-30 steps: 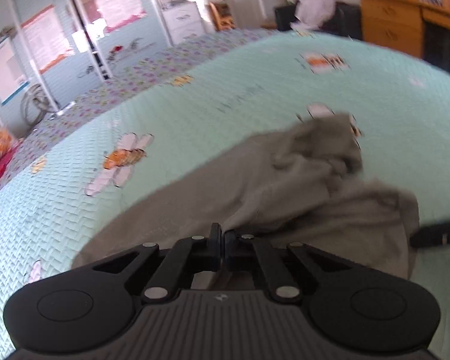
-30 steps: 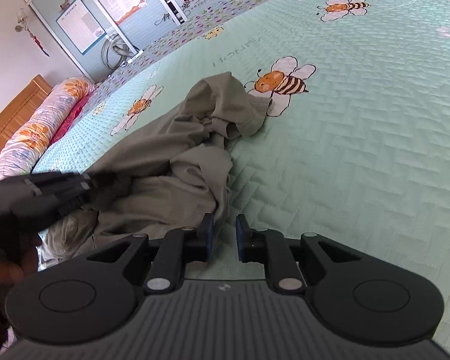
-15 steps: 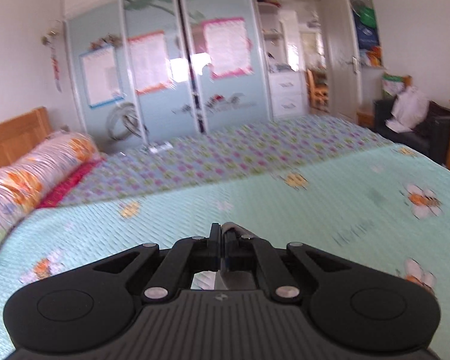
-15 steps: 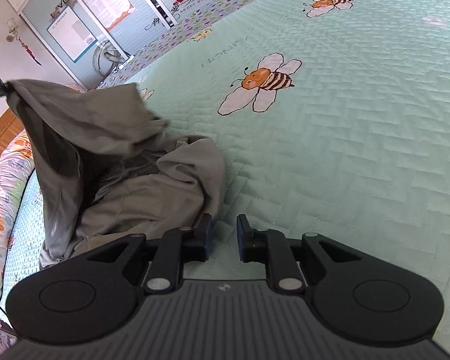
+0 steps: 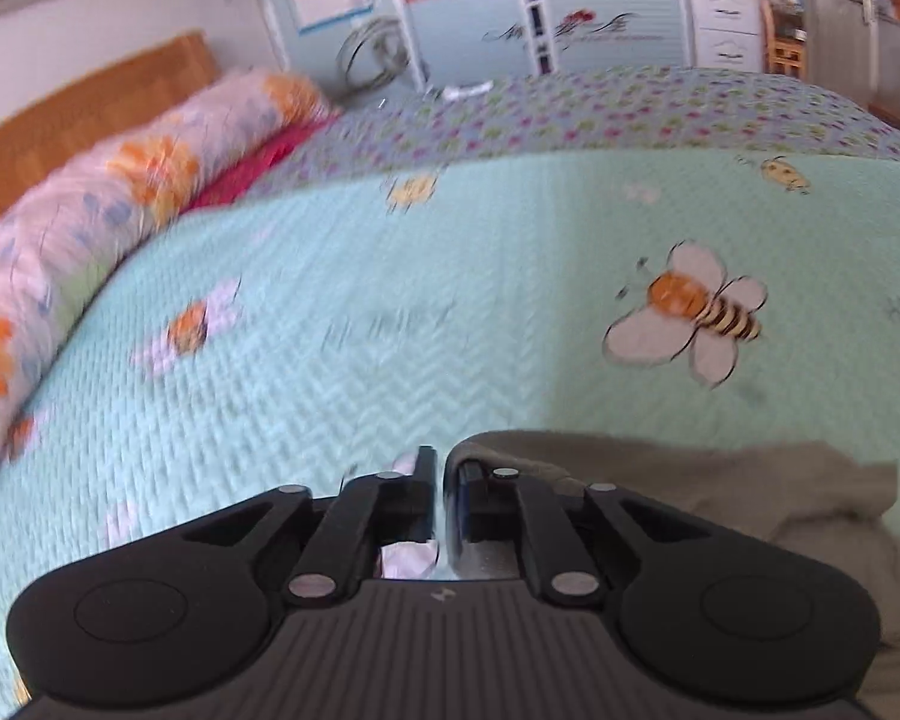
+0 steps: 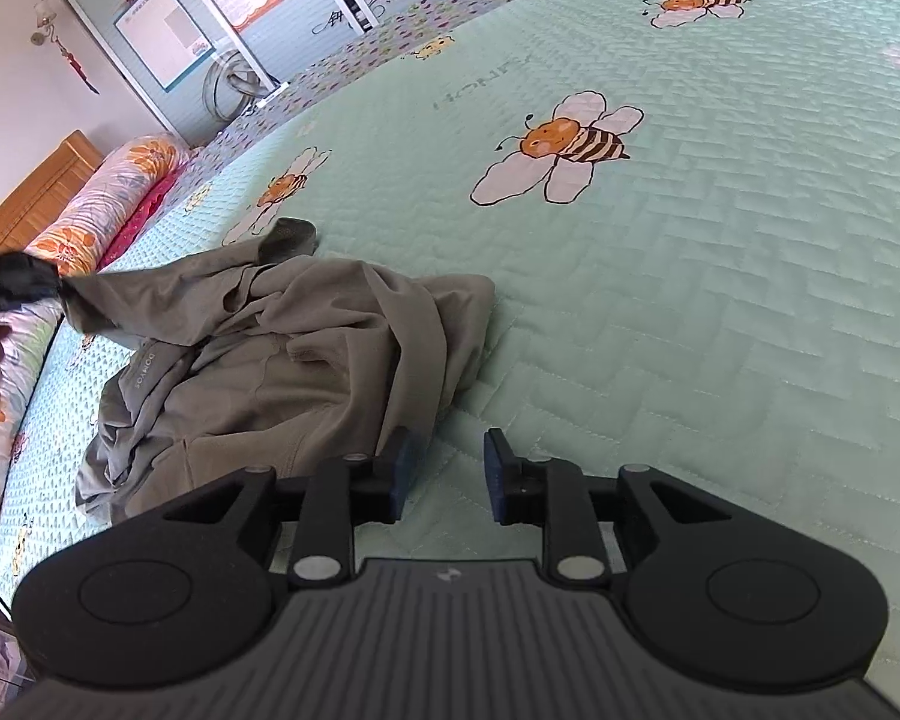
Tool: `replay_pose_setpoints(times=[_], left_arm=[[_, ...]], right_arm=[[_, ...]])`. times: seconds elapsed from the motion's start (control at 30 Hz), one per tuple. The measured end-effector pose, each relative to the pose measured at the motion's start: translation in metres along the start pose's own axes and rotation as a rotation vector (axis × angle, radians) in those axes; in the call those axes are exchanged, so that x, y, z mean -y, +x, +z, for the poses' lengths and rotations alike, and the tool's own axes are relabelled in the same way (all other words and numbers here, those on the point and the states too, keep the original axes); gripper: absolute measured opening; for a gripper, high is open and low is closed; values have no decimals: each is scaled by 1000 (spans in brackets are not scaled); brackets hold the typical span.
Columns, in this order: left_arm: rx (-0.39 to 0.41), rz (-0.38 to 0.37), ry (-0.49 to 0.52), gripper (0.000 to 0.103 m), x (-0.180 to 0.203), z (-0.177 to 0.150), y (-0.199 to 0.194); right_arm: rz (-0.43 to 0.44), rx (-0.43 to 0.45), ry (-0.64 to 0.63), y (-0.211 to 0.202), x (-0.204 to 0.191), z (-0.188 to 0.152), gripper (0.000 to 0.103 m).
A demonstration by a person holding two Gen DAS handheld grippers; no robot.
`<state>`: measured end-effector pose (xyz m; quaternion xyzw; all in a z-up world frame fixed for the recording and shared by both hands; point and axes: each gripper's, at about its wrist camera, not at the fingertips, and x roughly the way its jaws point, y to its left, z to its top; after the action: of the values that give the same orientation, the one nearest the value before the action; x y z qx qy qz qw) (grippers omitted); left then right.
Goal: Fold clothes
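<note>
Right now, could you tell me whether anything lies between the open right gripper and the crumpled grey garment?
Nothing visible does: only bare mint quilted bedspread separates the right gripper from the grey garment, beside its left finger.

The garment is soft, matt grey-brown cloth, creased. The bedspread is quilted cloth with a stitched zigzag texture. Both grippers are matt black plastic, ribbed, with metal pins. The headboard looks like wood.
</note>
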<state>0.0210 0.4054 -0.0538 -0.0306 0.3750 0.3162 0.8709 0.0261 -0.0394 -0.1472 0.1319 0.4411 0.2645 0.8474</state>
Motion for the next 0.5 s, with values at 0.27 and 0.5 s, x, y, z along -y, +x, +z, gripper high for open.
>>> replay_pose_setpoints(times=[0.27,0.5], left_arm=[[-66,-98,-237,39,-60,-55,-14],[-64,-165,-126,39,-30,-87,-25]], right_arm=[[-1,6,-14,-4,-8,-2,34],[6,-6,-41,-4,-19,-7,36]])
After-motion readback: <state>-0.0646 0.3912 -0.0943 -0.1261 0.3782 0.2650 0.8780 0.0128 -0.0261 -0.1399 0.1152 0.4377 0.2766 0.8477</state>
